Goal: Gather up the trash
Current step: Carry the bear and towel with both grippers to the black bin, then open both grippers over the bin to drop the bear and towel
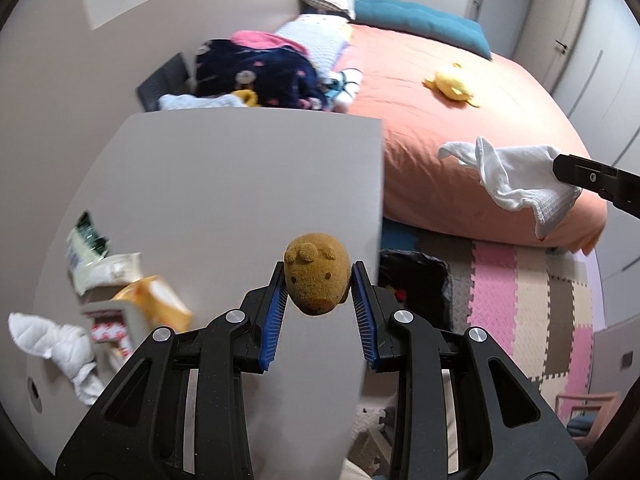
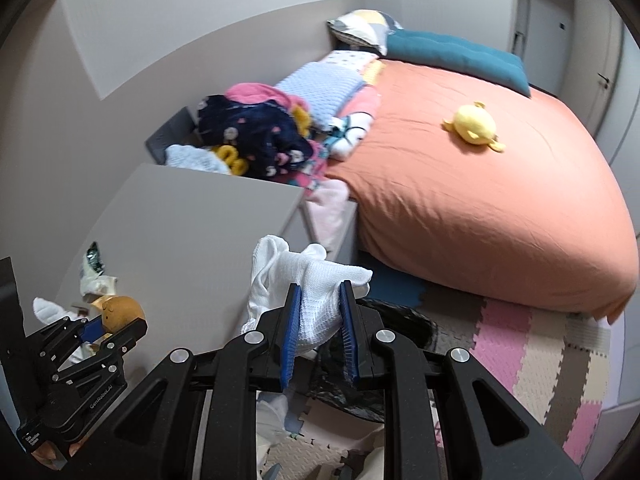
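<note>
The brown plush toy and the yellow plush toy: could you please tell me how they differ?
The brown plush toy is clamped in the left gripper, above the grey table; the yellow plush toy lies loose on the orange bed. Brown is rounded, yellow flatter and splayed. Both are soft toys.

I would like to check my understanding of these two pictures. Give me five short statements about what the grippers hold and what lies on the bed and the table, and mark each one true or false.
1. The left gripper is closed on a brown plush toy. True.
2. The right gripper holds a yellow plush toy. False: it grips a white cloth; the yellow plush toy lies on the orange bed cover.
3. A teal cushion lies at the far end of the bed. True.
4. The grey table has nothing on it. False: wrappers and packets lie near its left edge.
5. The floor beside the bed is bare wood. False: foam puzzle mats in pink and beige cover it.
</note>
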